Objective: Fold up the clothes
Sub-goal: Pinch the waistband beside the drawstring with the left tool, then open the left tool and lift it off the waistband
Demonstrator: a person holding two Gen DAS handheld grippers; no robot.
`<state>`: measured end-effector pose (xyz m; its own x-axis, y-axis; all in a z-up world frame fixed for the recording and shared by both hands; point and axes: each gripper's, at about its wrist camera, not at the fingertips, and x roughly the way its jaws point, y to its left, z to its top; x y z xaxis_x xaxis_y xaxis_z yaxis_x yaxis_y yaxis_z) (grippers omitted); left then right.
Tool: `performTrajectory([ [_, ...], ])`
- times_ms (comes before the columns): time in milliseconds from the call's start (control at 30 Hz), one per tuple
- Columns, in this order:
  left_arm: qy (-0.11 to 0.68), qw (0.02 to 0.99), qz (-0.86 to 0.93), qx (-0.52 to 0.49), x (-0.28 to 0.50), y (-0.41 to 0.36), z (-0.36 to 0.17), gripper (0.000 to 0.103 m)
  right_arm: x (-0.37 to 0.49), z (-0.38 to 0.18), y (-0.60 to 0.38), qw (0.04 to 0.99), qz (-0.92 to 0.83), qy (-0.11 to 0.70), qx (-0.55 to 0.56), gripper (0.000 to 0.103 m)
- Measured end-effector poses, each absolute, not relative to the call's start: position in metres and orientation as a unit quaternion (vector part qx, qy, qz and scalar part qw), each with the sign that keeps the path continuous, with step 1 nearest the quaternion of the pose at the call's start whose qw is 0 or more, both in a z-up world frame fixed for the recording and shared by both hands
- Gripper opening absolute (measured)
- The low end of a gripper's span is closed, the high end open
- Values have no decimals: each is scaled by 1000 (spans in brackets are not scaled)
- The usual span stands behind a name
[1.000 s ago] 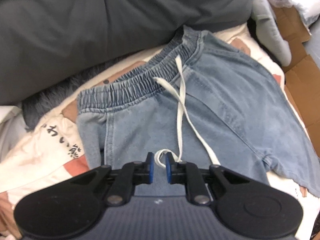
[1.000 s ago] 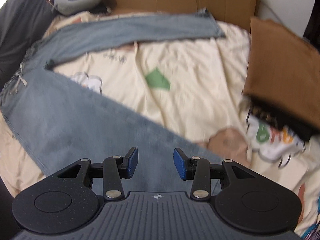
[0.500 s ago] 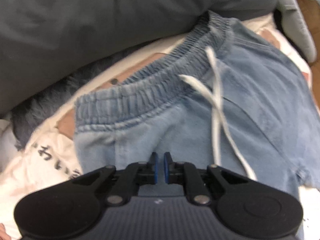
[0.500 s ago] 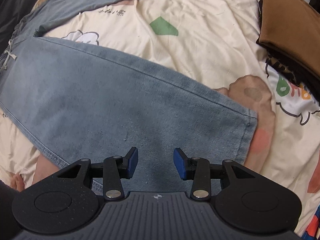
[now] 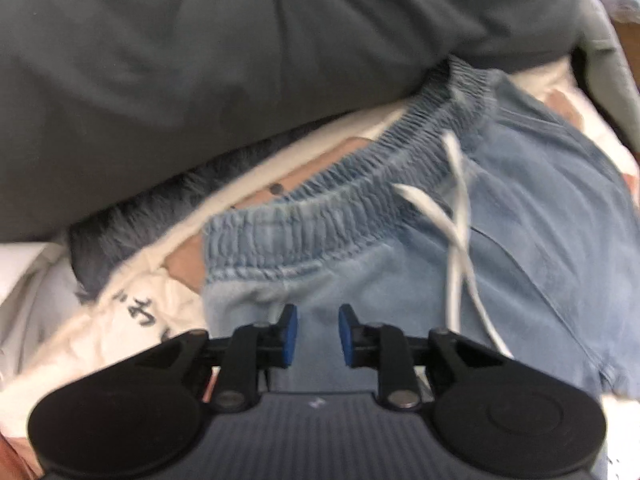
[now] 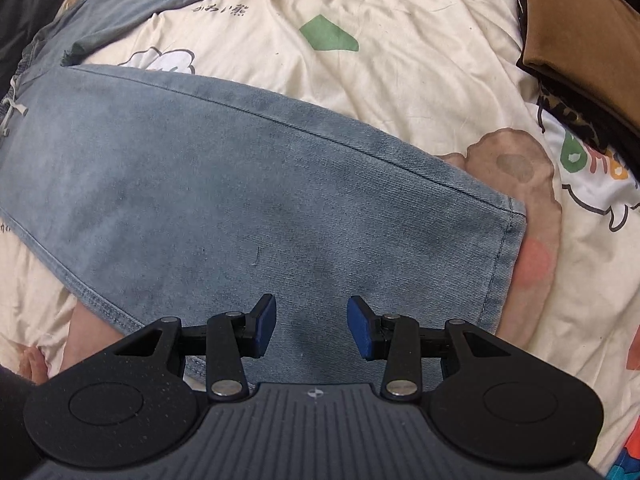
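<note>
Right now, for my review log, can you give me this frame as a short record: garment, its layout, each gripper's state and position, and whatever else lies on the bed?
garment: light blue denim drawstring trousers
layout: spread flat, legs apart, unfolded
waistband: elastic waistband, white drawstring loose
left gripper: open, empty, over the fabric just below the waistband
right gripper: open, empty, over the nearer leg, hem to its right
surface: cream cartoon-print bedsheet
nearby: folded brown cloth at right; dark grey pillow beyond the waistband
</note>
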<state>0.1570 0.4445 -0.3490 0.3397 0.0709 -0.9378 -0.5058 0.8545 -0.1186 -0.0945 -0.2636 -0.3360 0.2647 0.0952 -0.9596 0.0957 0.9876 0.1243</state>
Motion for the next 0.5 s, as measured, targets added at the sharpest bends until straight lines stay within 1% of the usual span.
performTrajectory([
  [267, 557, 793, 116, -218, 137, 411, -342, 23, -100, -335, -267, 792, -5, 605, 81, 46],
  [367, 571, 785, 106, -216, 135, 405, -351, 23, -99, -335, -268, 793, -8, 604, 83, 46],
  [500, 595, 766, 152, -188, 137, 416, -368, 23, -98, -334, -271, 796, -16, 597, 92, 46],
])
